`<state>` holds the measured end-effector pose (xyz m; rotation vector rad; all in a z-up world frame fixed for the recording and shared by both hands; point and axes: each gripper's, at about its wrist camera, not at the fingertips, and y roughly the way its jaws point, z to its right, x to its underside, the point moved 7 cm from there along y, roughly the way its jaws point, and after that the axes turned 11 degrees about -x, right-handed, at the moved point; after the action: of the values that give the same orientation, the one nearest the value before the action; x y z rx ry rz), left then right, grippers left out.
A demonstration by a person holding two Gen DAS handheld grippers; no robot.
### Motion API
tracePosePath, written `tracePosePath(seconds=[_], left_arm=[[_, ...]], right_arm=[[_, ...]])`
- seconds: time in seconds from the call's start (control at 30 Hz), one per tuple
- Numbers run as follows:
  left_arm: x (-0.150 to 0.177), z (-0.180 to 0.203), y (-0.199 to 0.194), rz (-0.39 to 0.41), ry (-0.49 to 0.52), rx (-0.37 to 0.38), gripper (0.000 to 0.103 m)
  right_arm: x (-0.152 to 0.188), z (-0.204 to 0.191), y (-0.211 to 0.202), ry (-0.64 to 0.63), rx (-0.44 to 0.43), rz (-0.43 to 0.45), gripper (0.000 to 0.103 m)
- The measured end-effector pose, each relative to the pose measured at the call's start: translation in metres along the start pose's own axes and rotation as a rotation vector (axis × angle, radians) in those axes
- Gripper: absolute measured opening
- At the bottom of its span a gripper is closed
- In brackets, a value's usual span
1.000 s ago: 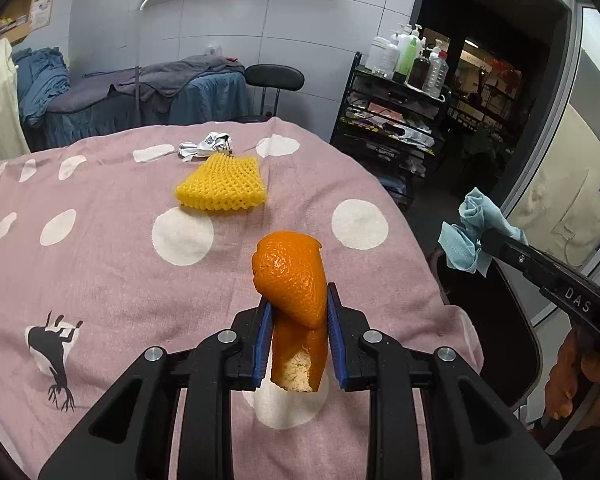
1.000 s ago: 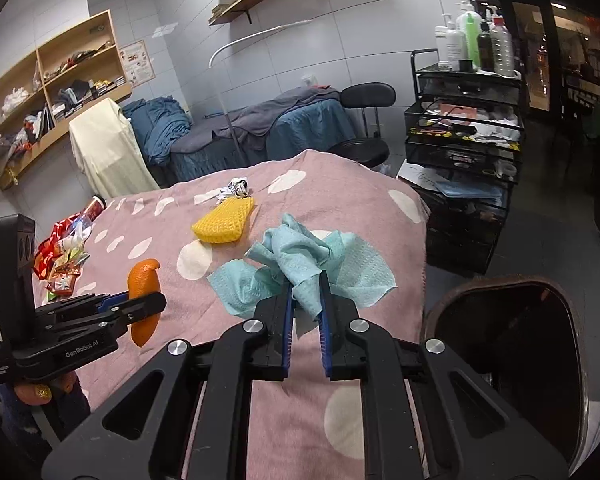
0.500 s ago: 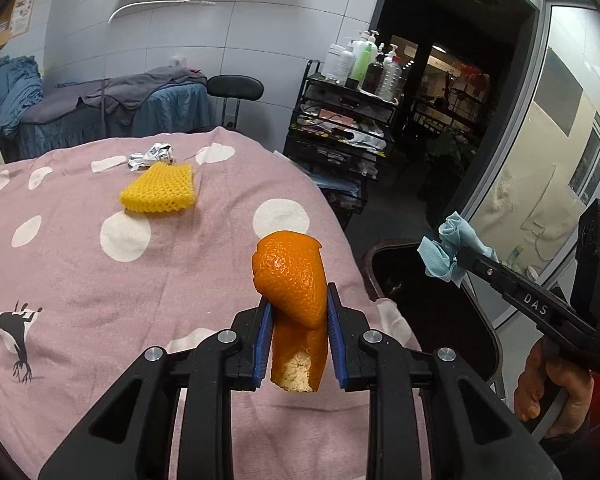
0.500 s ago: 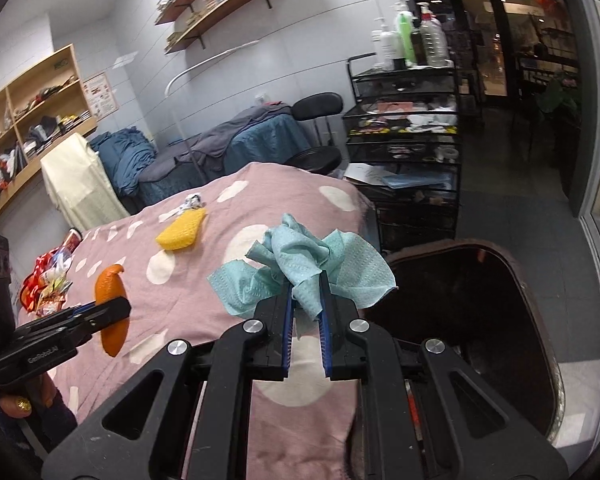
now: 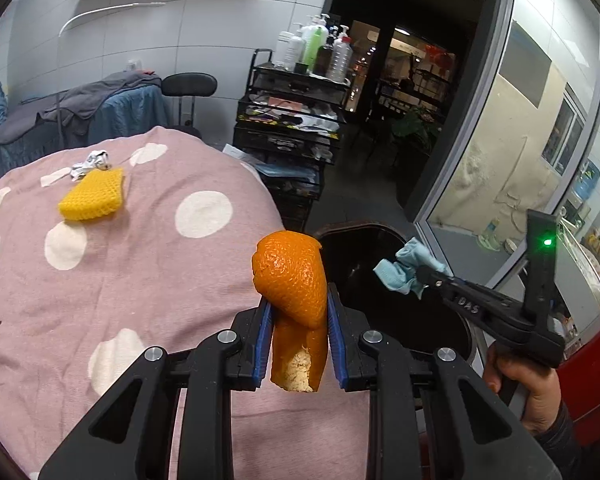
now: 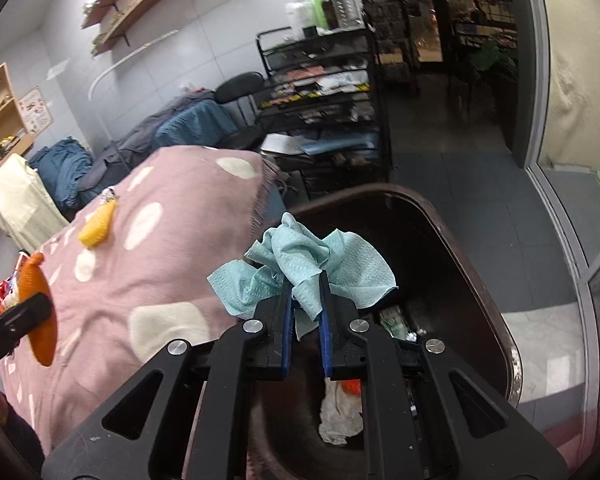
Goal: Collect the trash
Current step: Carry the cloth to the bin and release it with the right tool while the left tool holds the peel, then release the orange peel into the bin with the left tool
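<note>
My left gripper [image 5: 298,306] is shut on a curled piece of orange peel [image 5: 292,276], held above the right edge of the pink spotted cloth [image 5: 140,280]. My right gripper [image 6: 304,288] is shut on a crumpled light-blue paper towel [image 6: 300,264] and hangs over the open mouth of the dark trash bin [image 6: 472,264]. The left wrist view shows that towel [image 5: 400,272] over the bin [image 5: 364,240]. Inside the bin lie a whitish wad [image 6: 340,416] and other scraps. A yellow foam net [image 5: 92,196] and a crumpled silver wrapper [image 5: 88,162] lie far back on the cloth.
A black wire cart [image 5: 292,120] with bottles stands beyond the table's far corner. A black chair [image 5: 188,84] and a draped bed [image 5: 80,116] sit behind. A glass door [image 5: 520,160] runs along the right. Colourful wrappers [image 6: 4,296] lie at the table's left edge.
Both grippers have swung right off the table toward the bin. The towel now hangs over the bin's opening, lower than before, and the peel has reached the table's edge beside it.
</note>
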<state>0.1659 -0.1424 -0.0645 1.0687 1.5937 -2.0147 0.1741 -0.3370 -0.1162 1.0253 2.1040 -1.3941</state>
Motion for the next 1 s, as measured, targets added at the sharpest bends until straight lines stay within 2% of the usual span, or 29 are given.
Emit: tracePosePath(seconds=[0.13,0.17,0.23,0.3,0.37,0.6,0.77,1.0], left_arm=[[0.001,0.013,0.005,-0.008,0.022,0.016,0.025],[0.002,0.016,0.006,-0.012,0.027,0.021,0.025],[0.003,0.022,0.009,-0.02,0.034,0.031,0.025],[0.005,0.027,0.012,-0.029,0.041,0.036,0.025],[0.006,0.03,0.014,-0.034,0.047,0.036,0.025],[0.005,0.047,0.02,-0.044,0.073,0.056,0.025],[0.003,0.066,0.026,-0.058,0.102,0.085,0.025],[0.003,0.087,0.045,-0.105,0.148,0.111,0.025]], right_arm=[[0.011,0.015,0.01,0.02,0.06,-0.046,0.013],[0.015,0.018,0.013,0.018,0.068,-0.062,0.016],[0.02,0.022,0.017,0.021,0.079,-0.08,0.032],[0.025,0.026,0.017,0.033,0.078,-0.074,0.056],[0.027,0.031,0.013,0.041,0.09,-0.057,0.064],[0.022,0.042,-0.002,0.079,0.098,-0.001,0.074],[0.006,0.045,-0.024,0.073,0.134,0.085,0.082],[-0.014,0.053,-0.048,0.086,0.168,0.173,0.086]])
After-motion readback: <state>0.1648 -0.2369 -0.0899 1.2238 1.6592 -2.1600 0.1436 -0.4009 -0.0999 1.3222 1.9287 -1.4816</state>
